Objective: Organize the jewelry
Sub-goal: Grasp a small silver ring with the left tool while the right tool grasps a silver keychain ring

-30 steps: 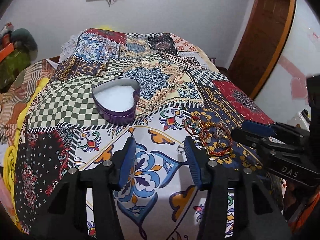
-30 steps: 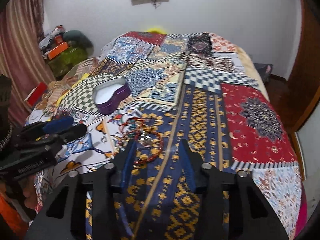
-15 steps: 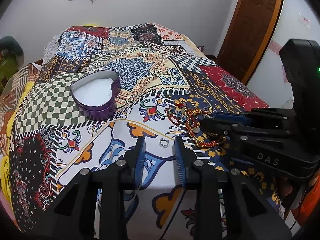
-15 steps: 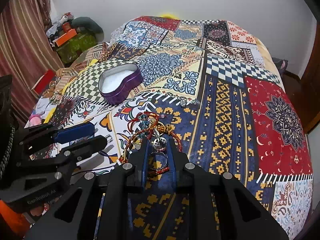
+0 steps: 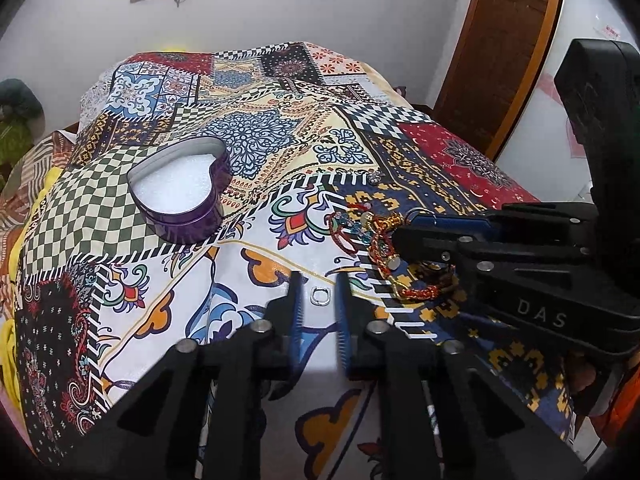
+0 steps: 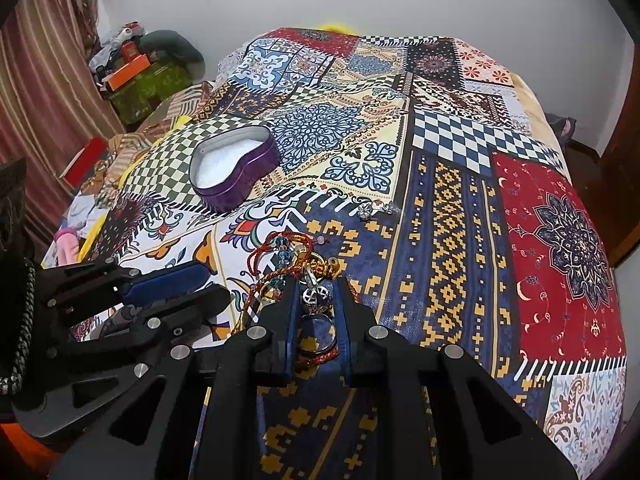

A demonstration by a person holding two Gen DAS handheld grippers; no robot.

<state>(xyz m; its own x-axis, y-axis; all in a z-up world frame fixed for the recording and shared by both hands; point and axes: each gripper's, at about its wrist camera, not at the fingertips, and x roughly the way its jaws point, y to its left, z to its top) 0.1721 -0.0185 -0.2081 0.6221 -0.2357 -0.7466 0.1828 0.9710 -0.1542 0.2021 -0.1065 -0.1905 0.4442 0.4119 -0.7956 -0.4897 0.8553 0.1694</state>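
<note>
A purple heart-shaped tin (image 5: 181, 200) with a white lining stands open on the patterned bedspread, also in the right wrist view (image 6: 234, 168). A small silver ring (image 5: 320, 295) lies between the tips of my left gripper (image 5: 319, 292), whose jaws are narrowly apart around it. A tangle of red and gold bracelets (image 5: 376, 240) lies right of it. My right gripper (image 6: 317, 300) has closed in around a silver pendant and rings (image 6: 316, 298) in that pile (image 6: 288, 256). A small silver piece (image 6: 366, 211) lies farther back.
The patchwork bedspread (image 6: 460, 208) covers the whole bed. Boxes and clutter (image 6: 136, 68) stand at the far left by a striped curtain. A wooden door (image 5: 504, 40) is at the right of the bed.
Both grippers have dropped toward the bed and narrowed their jaws. The left one came around the silver ring, the right one around the pendant in the bracelet pile.
</note>
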